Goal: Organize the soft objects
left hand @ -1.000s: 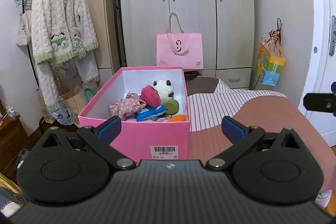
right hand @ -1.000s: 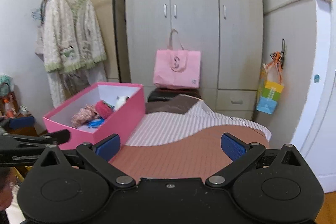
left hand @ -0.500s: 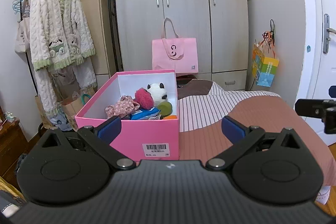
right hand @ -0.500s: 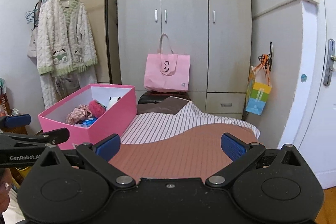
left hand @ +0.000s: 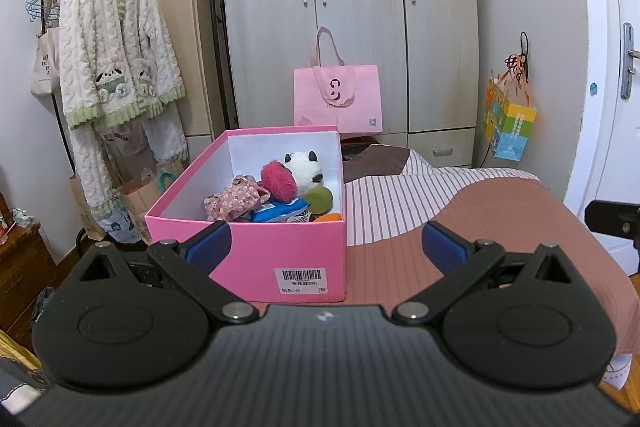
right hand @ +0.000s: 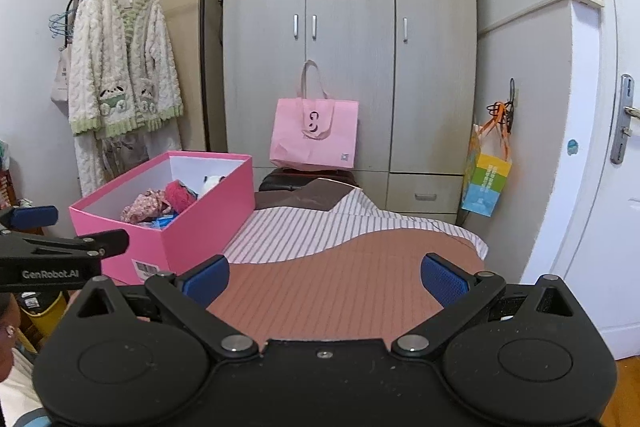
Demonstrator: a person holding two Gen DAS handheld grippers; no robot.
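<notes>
soft toys and a bundle of cloth fill a pink box (left hand: 256, 259) standing on the striped bed (left hand: 472, 223), just ahead of the left gripper (left hand: 326, 247), whose jaws stand wide and empty. the right gripper (right hand: 324, 279) hangs over bare bedspread, equally spread, holding nothing. the panda plush (left hand: 304, 169) and pink pompom (left hand: 278, 181) look light and squashy, likely best pinched across the body; the floral cloth (left hand: 234, 201), limp, would bunch if taken at a fold.
</notes>
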